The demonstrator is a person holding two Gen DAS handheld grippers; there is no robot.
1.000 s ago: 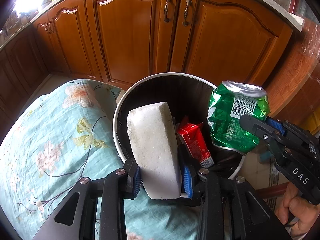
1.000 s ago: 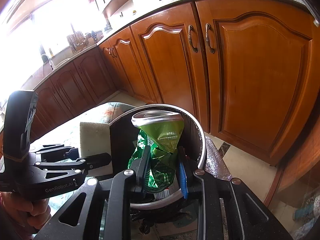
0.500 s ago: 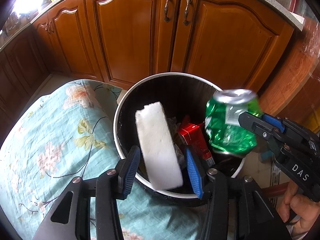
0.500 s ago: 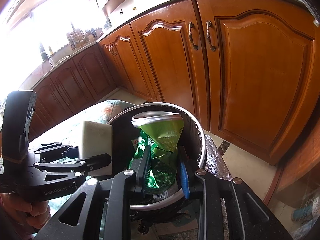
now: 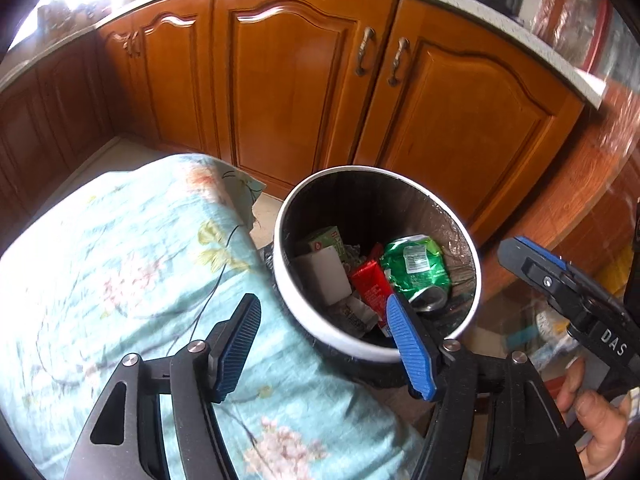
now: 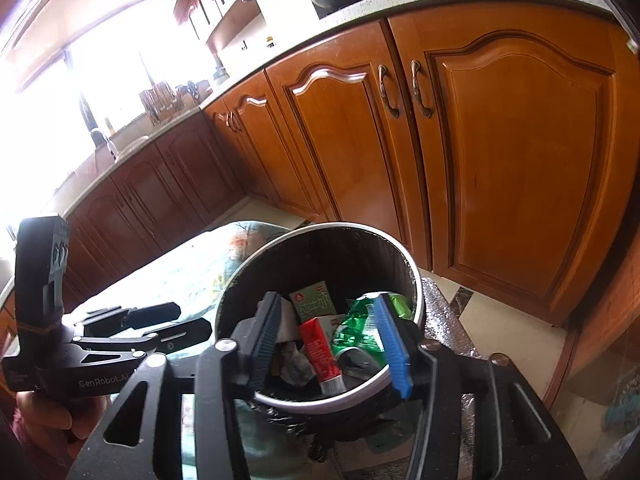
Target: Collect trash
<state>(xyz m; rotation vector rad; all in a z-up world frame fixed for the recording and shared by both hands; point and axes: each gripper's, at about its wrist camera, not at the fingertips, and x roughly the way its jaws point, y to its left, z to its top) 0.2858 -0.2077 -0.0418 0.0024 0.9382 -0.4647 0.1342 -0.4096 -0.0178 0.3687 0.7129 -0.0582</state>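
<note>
- Now the left claw (image 5: 326, 346) gapes wide, holding nothing, over the floral blue cloth (image 5: 120, 280).
- Right claw (image 6: 330, 342) likewise spread and bare above the round white-rimmed bin (image 5: 288, 292).
- Inside the bin lie the crushed green can (image 5: 416, 268), white foam block (image 5: 324, 276) and red carton (image 5: 370, 284).

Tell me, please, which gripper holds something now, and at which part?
Neither. The left gripper and right gripper are open and empty above the bin; the green can lies inside.

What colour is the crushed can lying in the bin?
Green, with a white label patch; the crushed can shows best in the left wrist view, inside the bin.
</note>
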